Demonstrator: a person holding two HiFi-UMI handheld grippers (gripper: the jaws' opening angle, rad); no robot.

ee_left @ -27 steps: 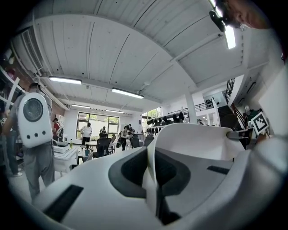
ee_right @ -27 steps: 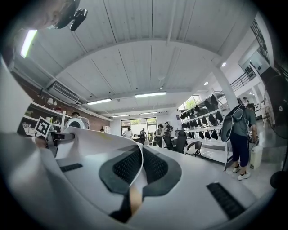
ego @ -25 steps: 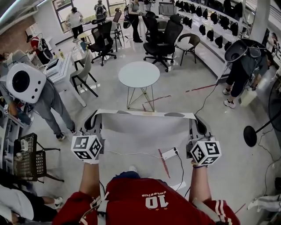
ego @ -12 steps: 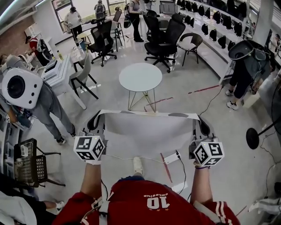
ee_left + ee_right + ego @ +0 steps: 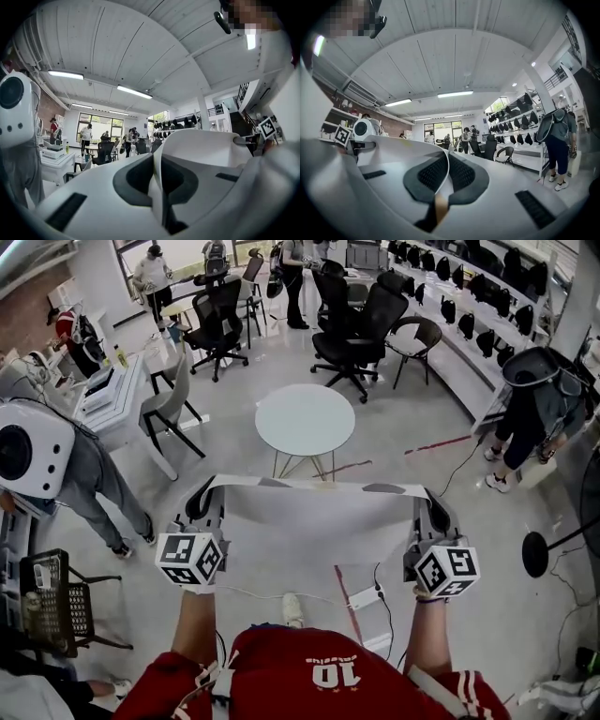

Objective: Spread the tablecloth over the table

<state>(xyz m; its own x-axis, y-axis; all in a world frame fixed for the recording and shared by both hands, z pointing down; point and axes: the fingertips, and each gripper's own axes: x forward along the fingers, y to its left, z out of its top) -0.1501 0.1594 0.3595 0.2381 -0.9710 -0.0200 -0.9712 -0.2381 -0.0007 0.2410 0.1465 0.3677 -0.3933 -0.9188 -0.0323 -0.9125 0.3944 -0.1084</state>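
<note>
At right gripper, jaws pinch tablecloth.

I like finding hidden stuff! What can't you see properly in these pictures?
Round table feet: head view, behind the tablecloth top edge.
Floor under the tablecloth: head view, the cloth covers it.
Round table itself: absent from both gripper views; jaws and clamped cloth fill the bottom.
People by the windows: too small in every view.

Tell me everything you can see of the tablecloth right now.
The tablecloth is plain white, thin fabric, held in the air as a spread sheet, not yet on the round table ahead. The left gripper and right gripper each pinch one corner; its far edge runs straight between them.
</note>
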